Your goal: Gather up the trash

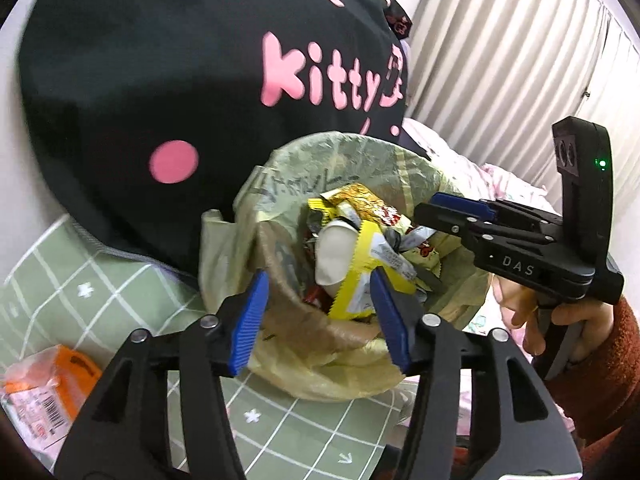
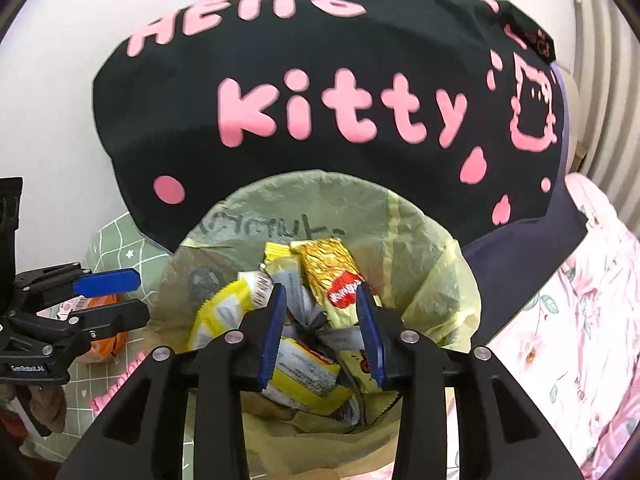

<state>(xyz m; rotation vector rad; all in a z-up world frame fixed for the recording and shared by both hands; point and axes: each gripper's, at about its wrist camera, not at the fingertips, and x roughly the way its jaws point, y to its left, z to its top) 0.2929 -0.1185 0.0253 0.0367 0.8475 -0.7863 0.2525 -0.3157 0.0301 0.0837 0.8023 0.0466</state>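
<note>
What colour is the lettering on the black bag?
Pink lettering on the black bag, clearest in the right wrist view.

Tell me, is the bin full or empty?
Nearly full: the yellow-bag-lined bin holds crumpled yellow snack wrappers piled close to its rim.

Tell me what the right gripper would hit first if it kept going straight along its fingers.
Probably the heap of snack wrappers in the lined trash bin. The right gripper points down into the bin's mouth with open, empty fingers; which wrapper comes first is unclear.

Right gripper [image 2: 322,312] jaws apart above wrappers [image 2: 328,276] in lined bin [image 2: 440,280].
</note>
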